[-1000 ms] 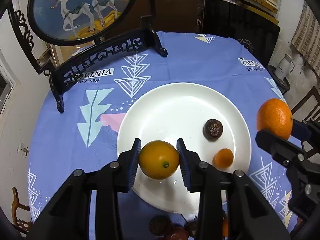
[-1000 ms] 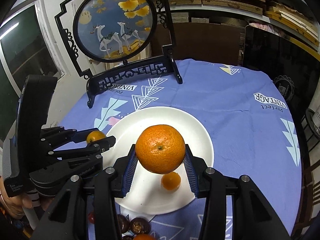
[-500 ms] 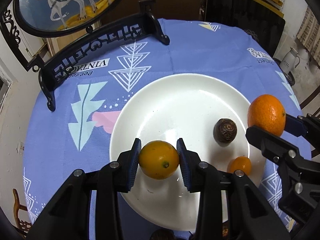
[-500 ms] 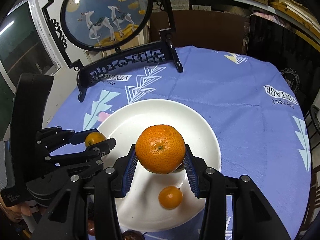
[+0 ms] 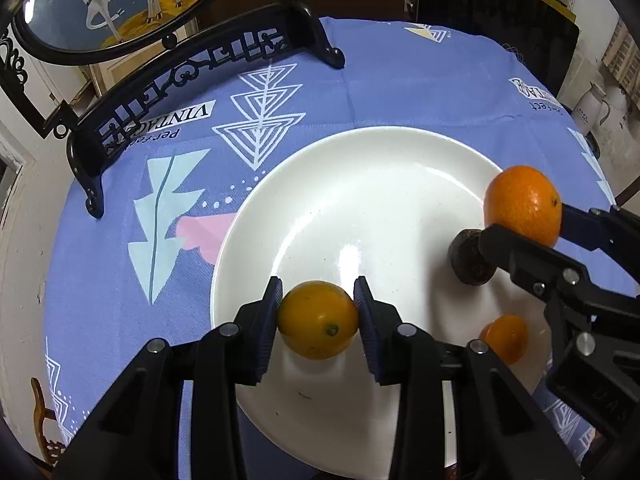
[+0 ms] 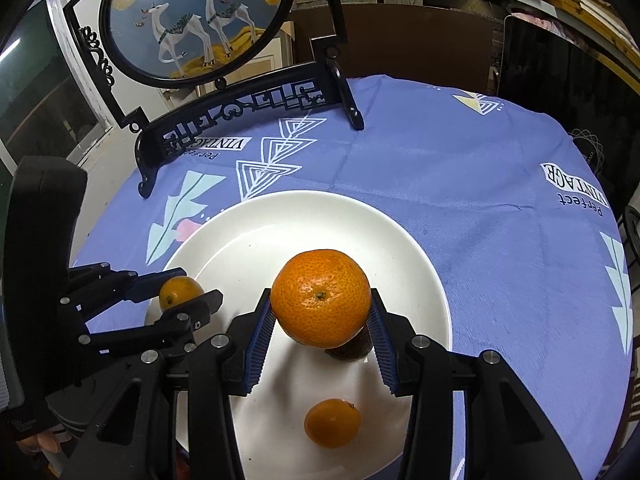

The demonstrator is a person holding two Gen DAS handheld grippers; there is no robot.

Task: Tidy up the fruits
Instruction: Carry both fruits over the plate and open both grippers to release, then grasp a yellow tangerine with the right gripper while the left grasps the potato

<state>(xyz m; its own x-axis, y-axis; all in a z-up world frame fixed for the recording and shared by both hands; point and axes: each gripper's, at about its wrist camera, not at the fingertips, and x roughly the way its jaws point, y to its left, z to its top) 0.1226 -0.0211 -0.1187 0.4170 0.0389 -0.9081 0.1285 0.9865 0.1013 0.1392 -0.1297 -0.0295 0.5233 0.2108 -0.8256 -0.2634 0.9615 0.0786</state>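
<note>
My left gripper (image 5: 318,312) is shut on a small yellow-orange fruit (image 5: 317,319) just above the near left part of the white plate (image 5: 360,168). My right gripper (image 6: 320,320) is shut on a big orange (image 6: 320,298) over the plate (image 6: 248,248). The orange also shows at the right of the left wrist view (image 5: 522,210). On the plate lie a small tangerine (image 6: 332,423) and a dark brown round fruit (image 5: 468,260), partly hidden under the big orange in the right wrist view (image 6: 350,350).
A black ornate stand with a round deer picture (image 6: 196,16) stands at the table's far left edge. The blue patterned tablecloth (image 6: 480,200) covers the round table. A dark chair back (image 5: 500,12) is behind the table.
Both grippers have moved forward and lower over the plate with their fruits still held. The loose fruits near the front table edge have dropped out of view.
</note>
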